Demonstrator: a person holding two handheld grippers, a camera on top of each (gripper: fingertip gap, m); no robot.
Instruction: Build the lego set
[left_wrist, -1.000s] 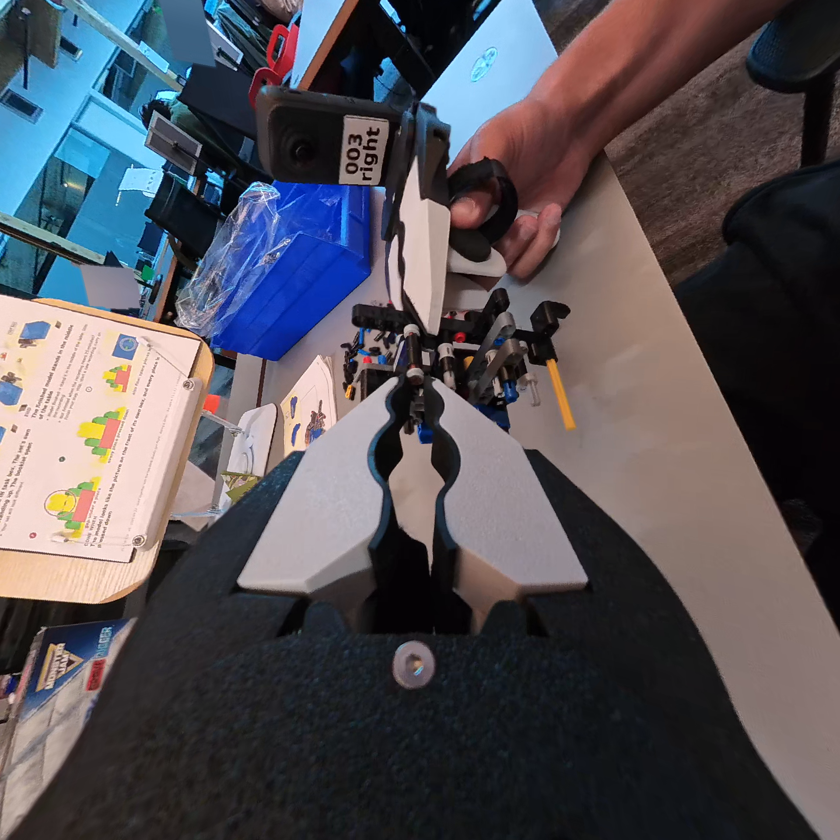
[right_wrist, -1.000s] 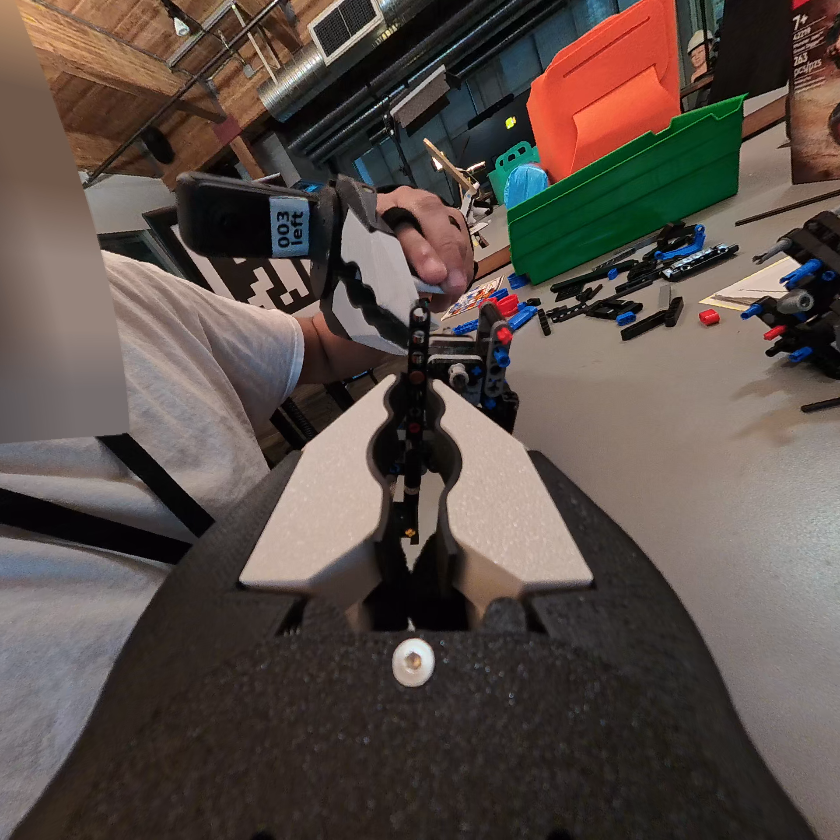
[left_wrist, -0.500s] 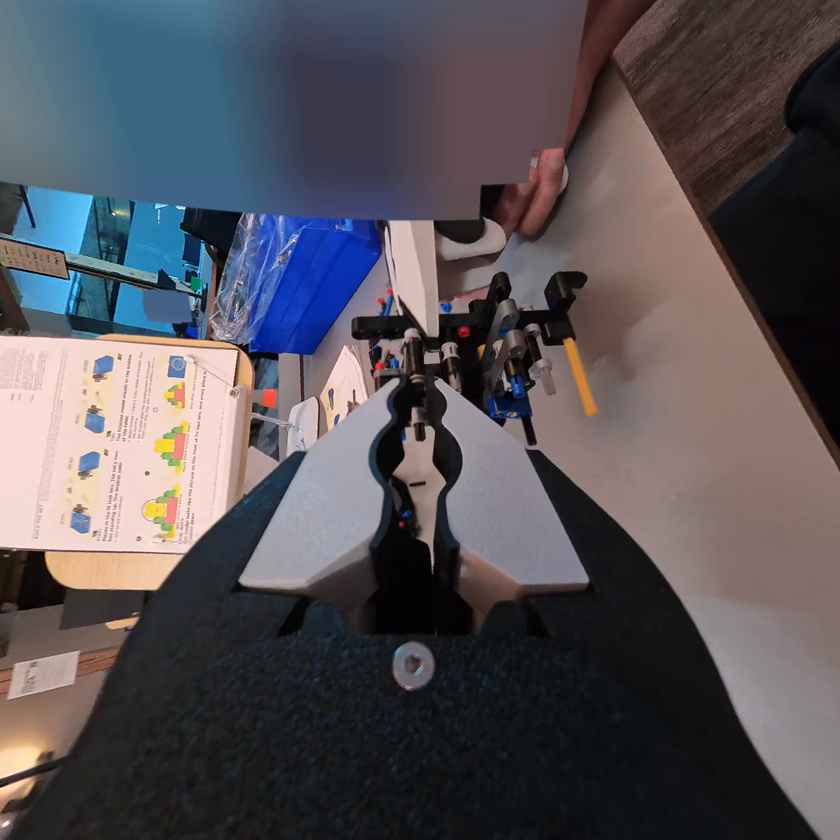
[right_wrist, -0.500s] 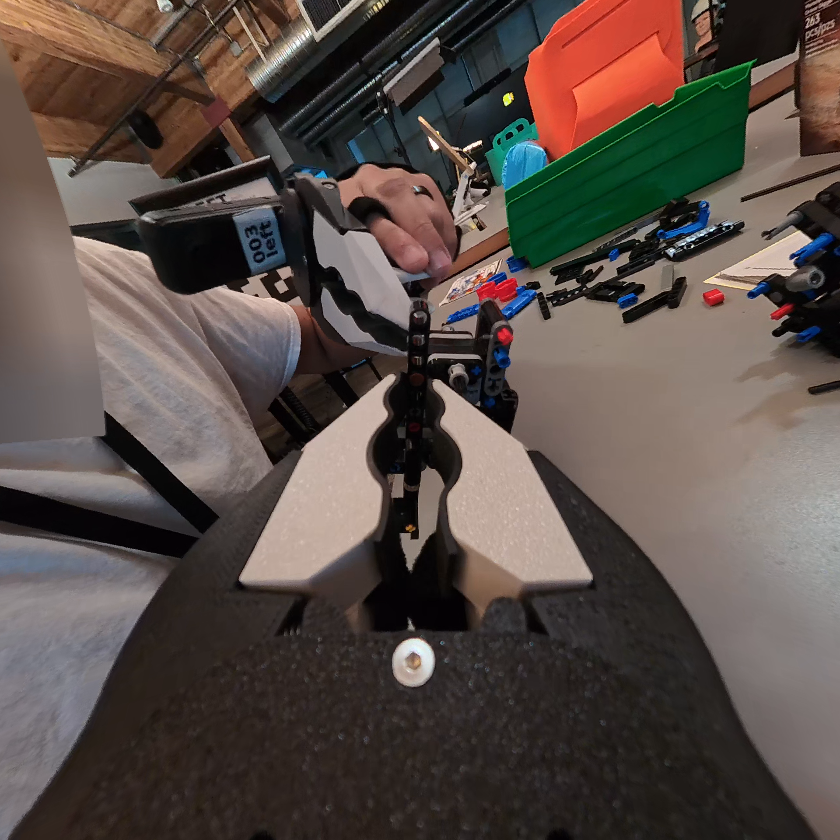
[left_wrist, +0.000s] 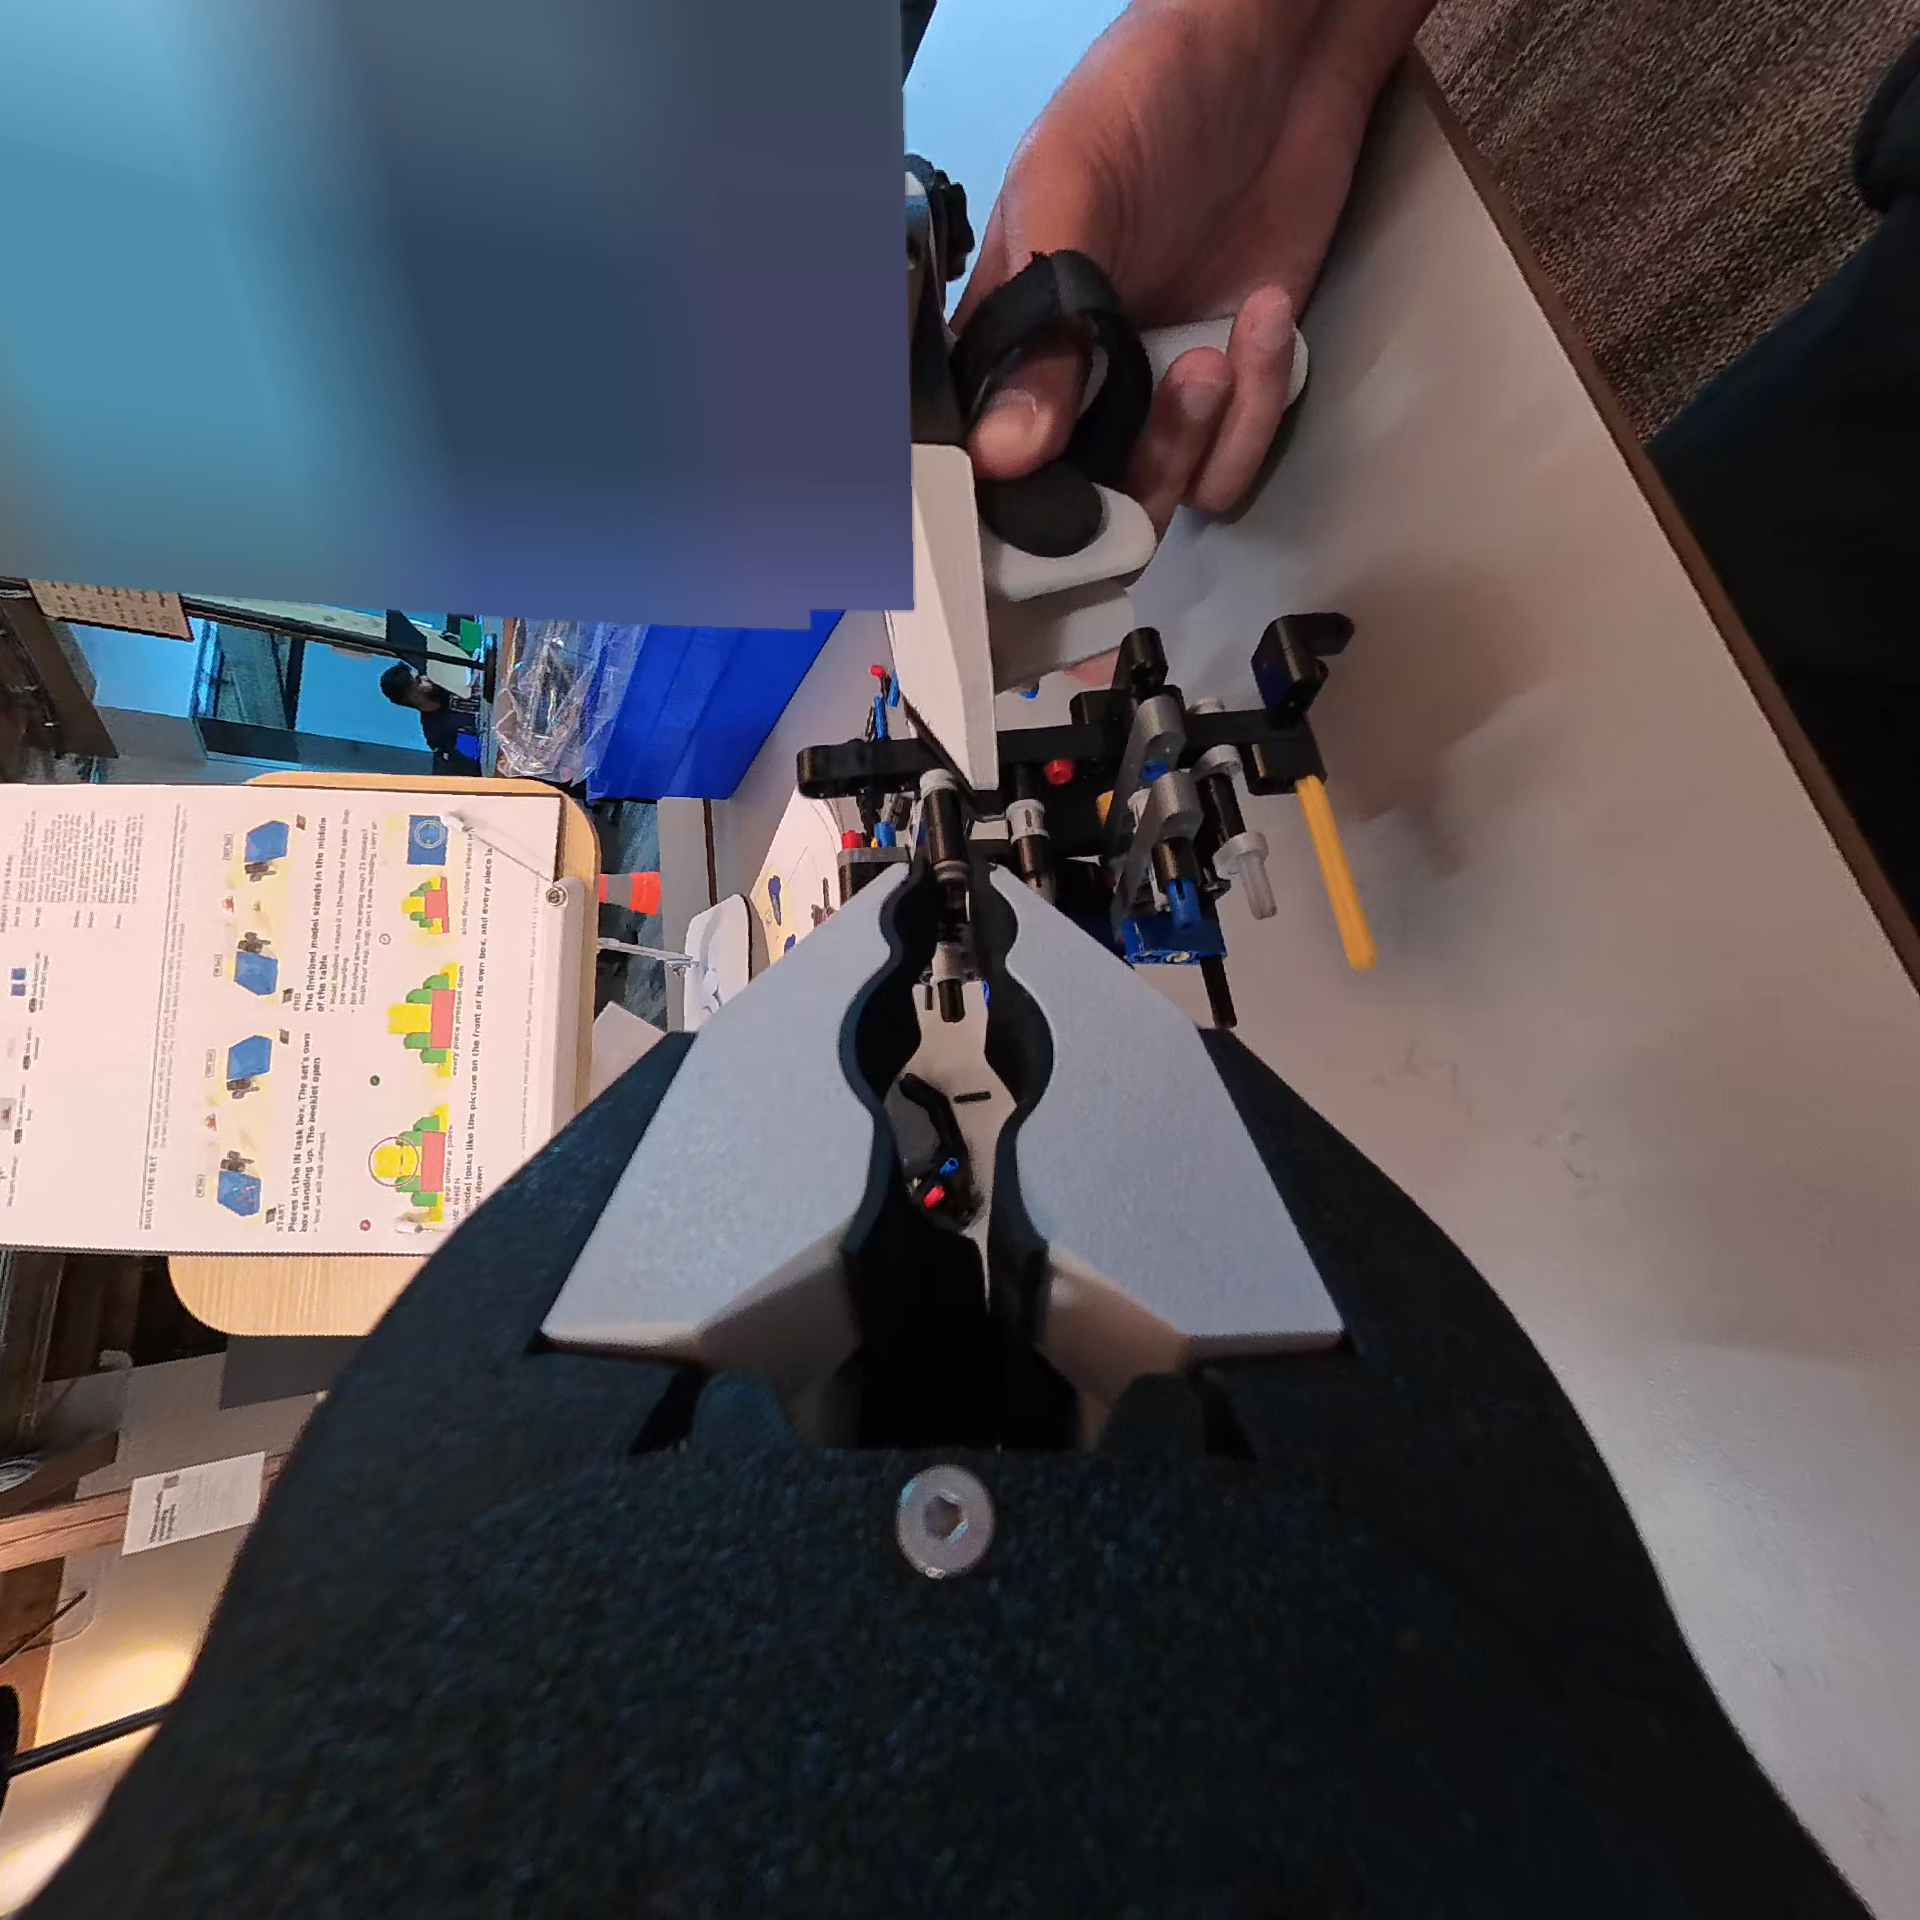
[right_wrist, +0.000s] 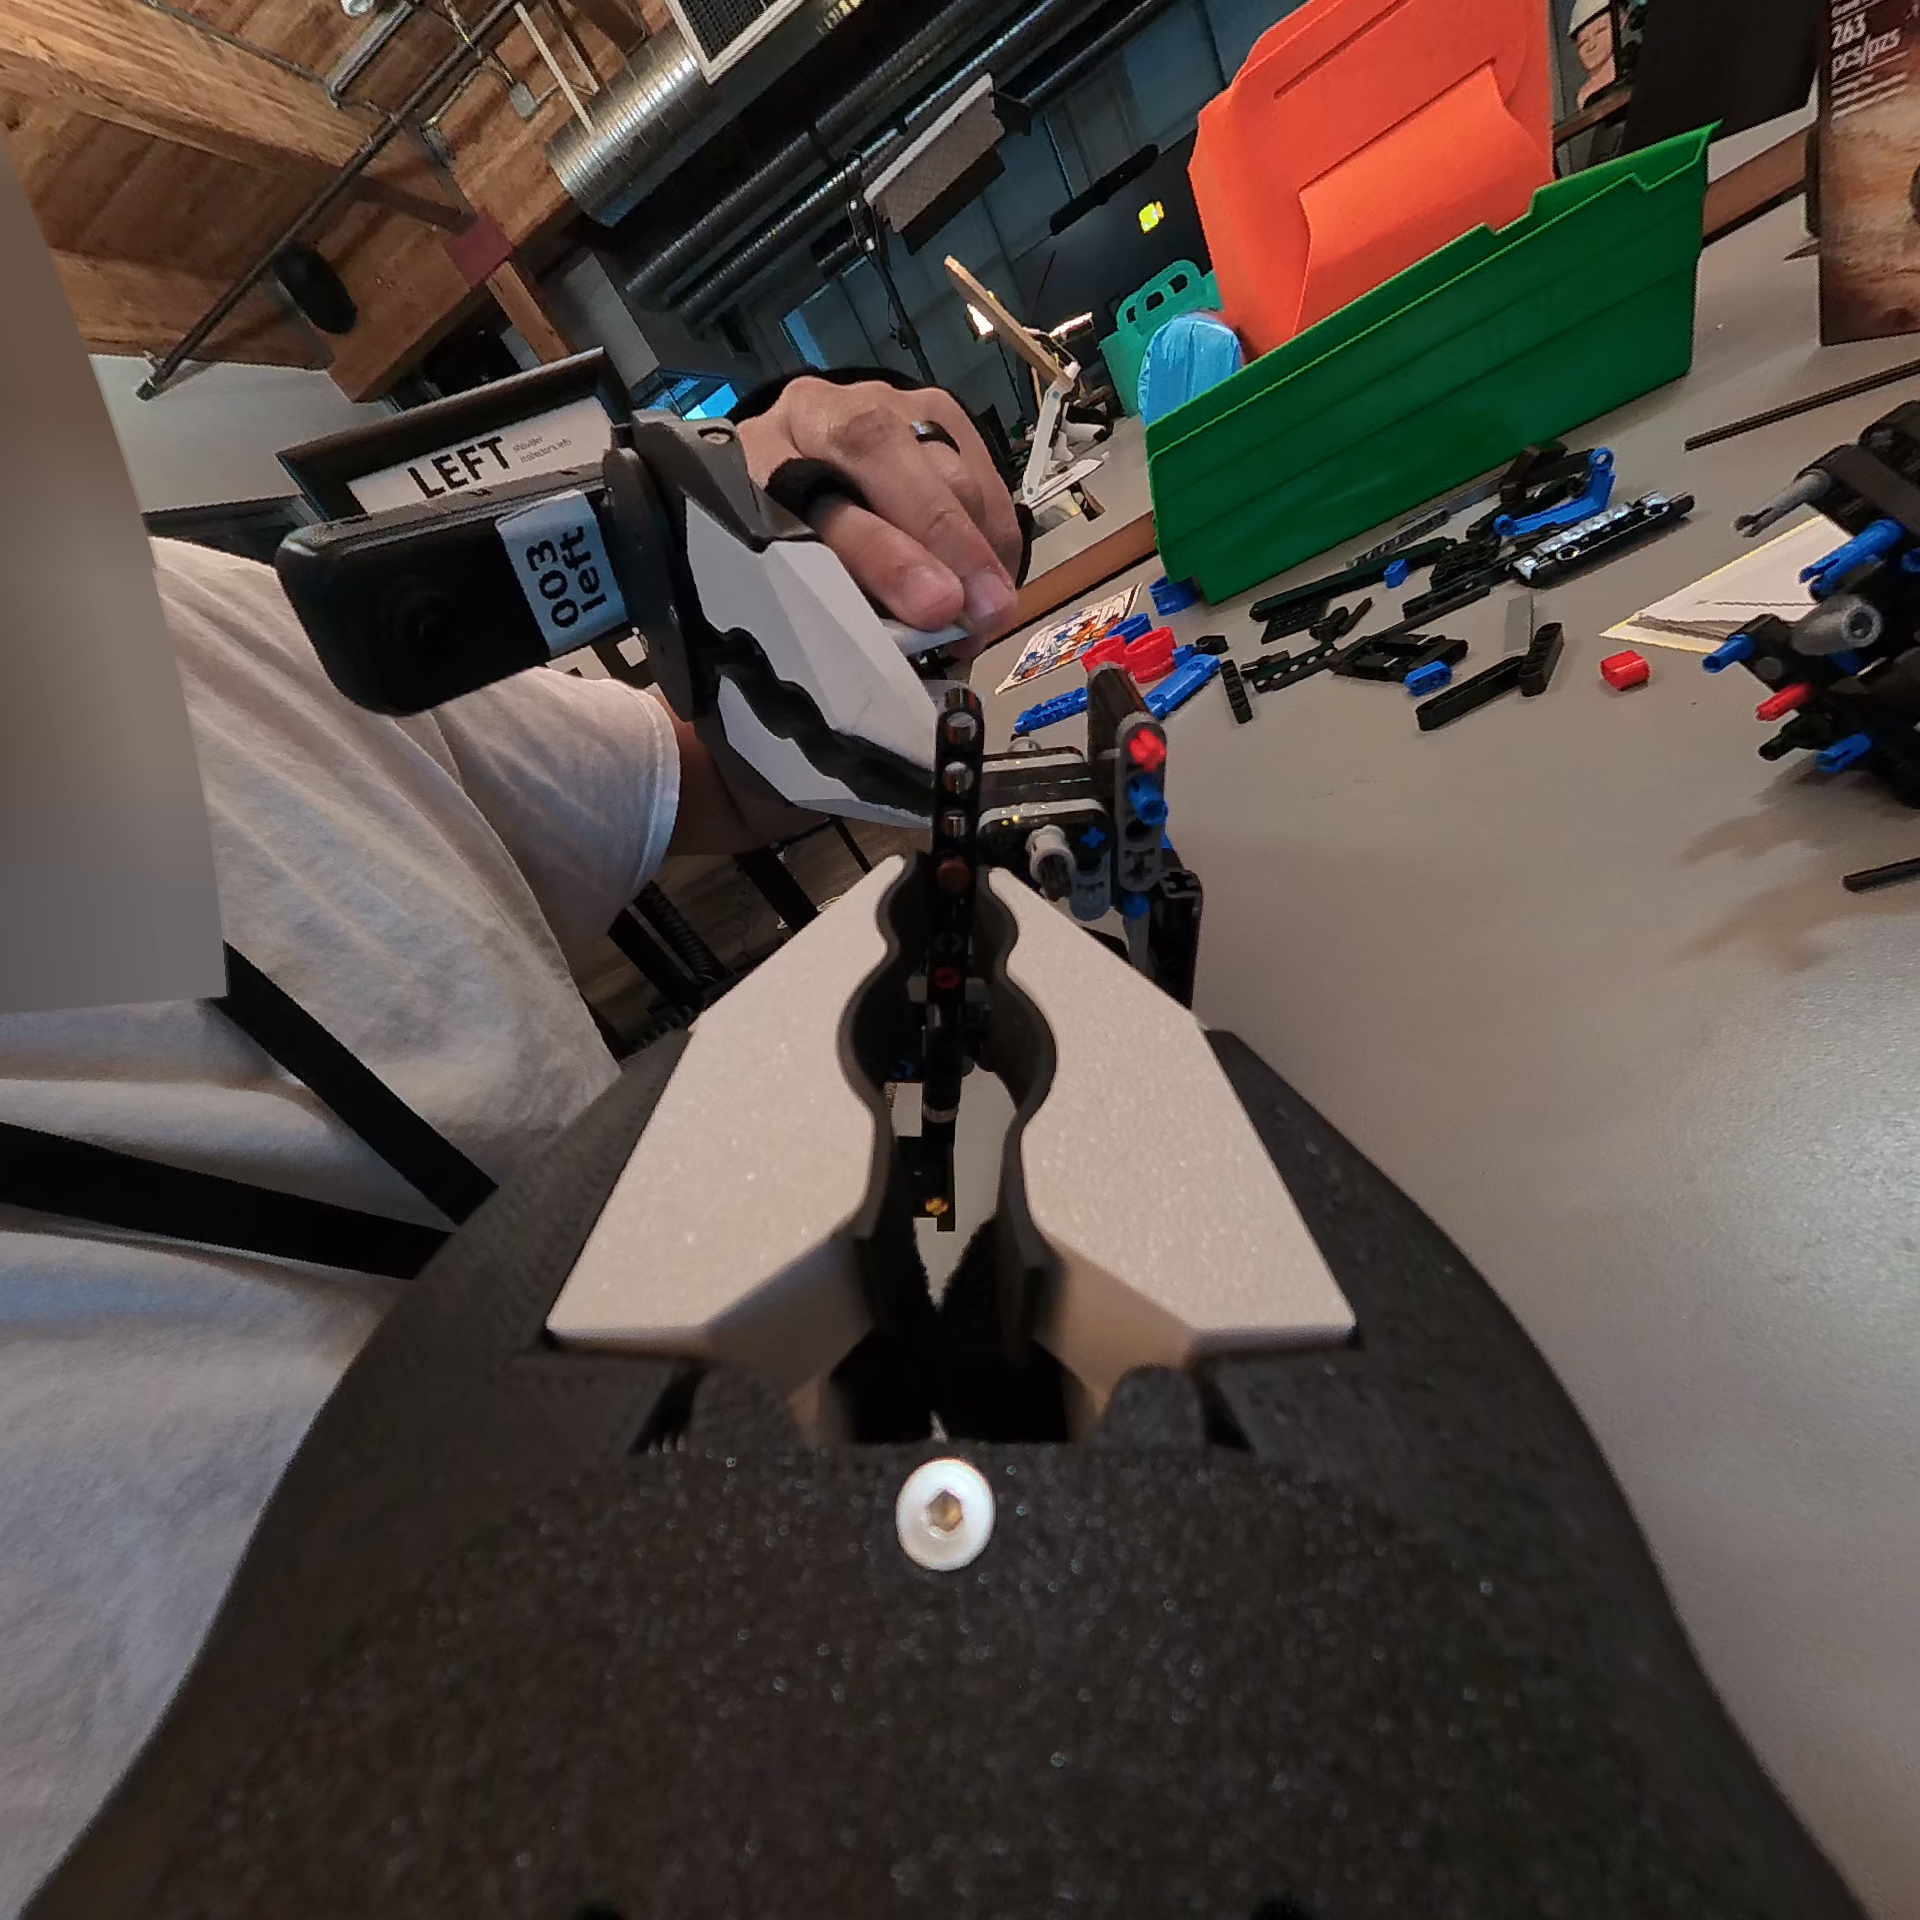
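Lego model (left_wrist: 1122, 821), centre frame, clamped from both sides: left gripper (left_wrist: 951, 883) closed on its black pin, right gripper (right_wrist: 951, 883) closed on its upright black beam. Only the right wrist view shows loose pieces (right_wrist: 1455, 644) and green bin (right_wrist: 1434, 384), upper right. Only the left wrist view shows table edge (left_wrist: 1621, 416), upper right; bare tabletop lower right.

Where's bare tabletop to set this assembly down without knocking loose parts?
Bare table lies right of the held assembly, in front of the second black model. Also clear: the strip by the yellow axle toward the table edge. Crowded: the loose parts before the green bin.
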